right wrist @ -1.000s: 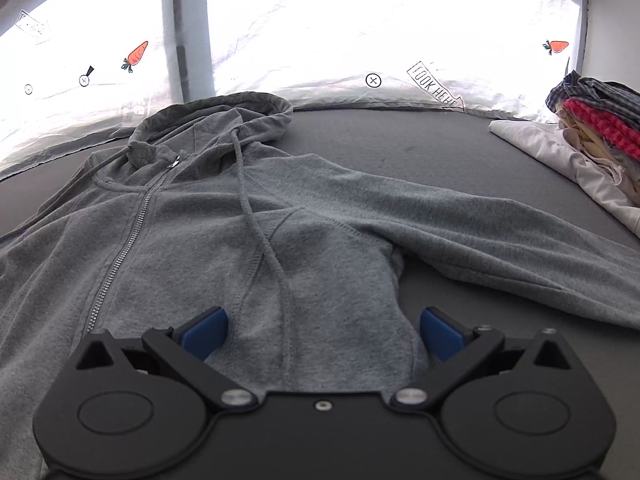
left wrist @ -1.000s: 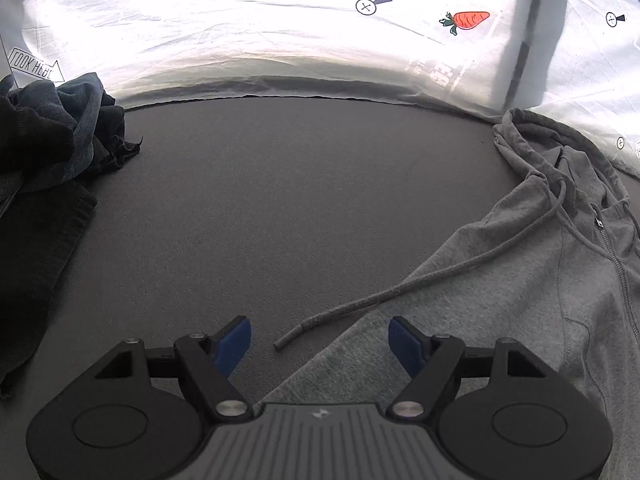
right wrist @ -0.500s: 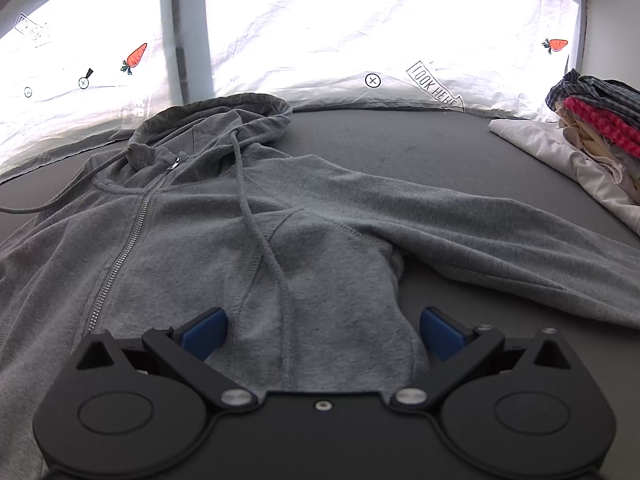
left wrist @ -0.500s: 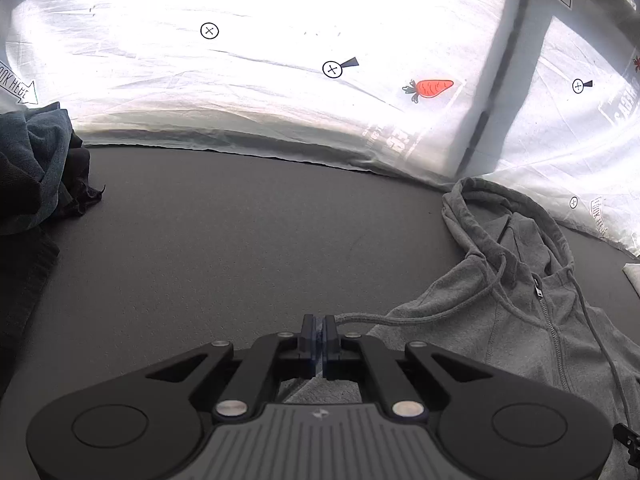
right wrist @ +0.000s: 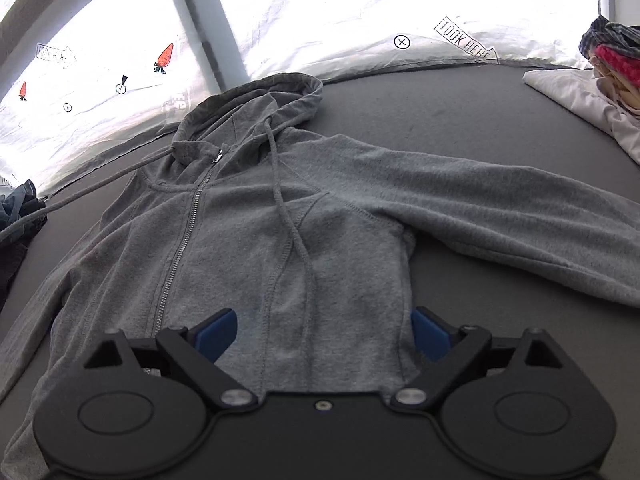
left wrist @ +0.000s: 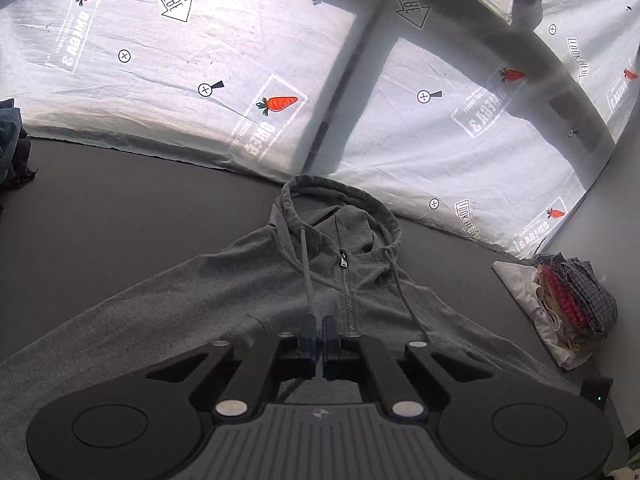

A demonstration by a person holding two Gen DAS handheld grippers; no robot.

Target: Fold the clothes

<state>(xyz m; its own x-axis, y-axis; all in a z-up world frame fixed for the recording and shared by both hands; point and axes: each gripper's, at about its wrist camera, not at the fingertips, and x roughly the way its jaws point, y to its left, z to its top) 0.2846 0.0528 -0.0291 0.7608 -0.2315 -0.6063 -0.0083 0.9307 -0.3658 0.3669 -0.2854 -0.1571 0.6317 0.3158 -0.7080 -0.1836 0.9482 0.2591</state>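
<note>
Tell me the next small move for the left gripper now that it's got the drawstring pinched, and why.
Probably lay the drawstring down on the hoodie chest beside the zipper, then open. The left gripper is shut on the cord above the chest, and it runs taut up to the hood. The other cord already lies flat on the chest, and the right gripper is open over the body.

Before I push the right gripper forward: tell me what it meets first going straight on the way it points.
Most likely the grey hoodie: the open right gripper straddles its front panel, with the drawstring running between the fingers. How high it sits above the fabric is unclear.
</note>
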